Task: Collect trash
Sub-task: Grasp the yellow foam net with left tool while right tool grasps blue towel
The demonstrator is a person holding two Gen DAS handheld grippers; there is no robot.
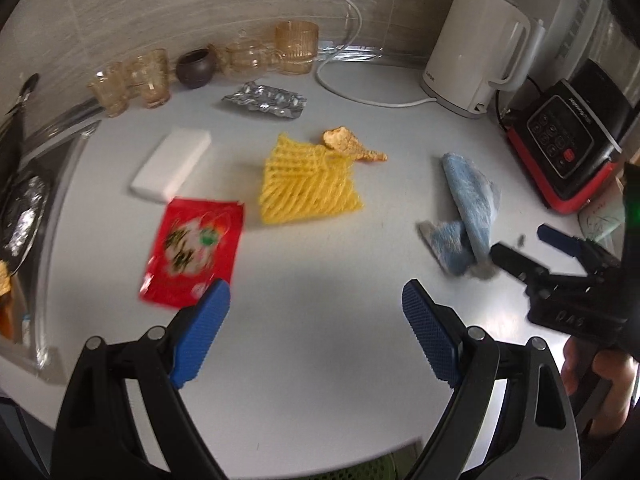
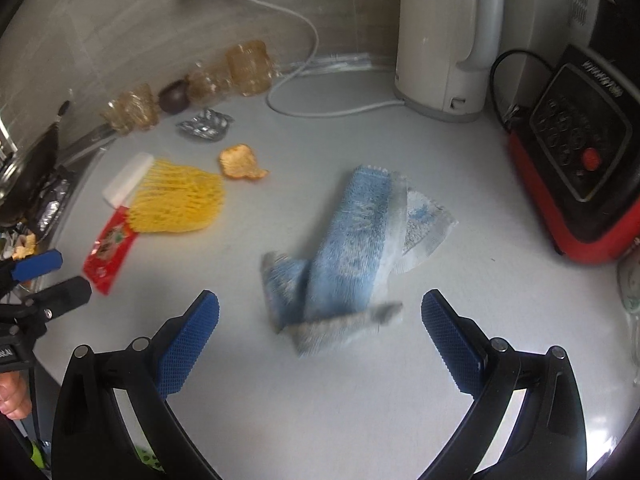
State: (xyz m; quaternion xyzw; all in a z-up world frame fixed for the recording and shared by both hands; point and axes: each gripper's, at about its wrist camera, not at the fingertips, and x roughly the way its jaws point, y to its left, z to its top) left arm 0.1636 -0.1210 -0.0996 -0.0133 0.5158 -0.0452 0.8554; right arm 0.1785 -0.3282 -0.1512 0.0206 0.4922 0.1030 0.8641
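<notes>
Red packet (image 1: 192, 248) print motion-blurred; kettle (image 2: 448, 36) top cropped

A red packet (image 1: 192, 250), yellow net (image 1: 308, 182), orange peel (image 1: 348, 144) and crumpled foil (image 1: 264, 100) lie flat on the counter, apart.

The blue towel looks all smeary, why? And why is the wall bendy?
Right wrist view: the crumpled blue towel is streaked by motion blur, sharp claw aside. Left wrist view: the flat red snack packet smears too. Both views: the fisheye lens curves the edges.
</notes>
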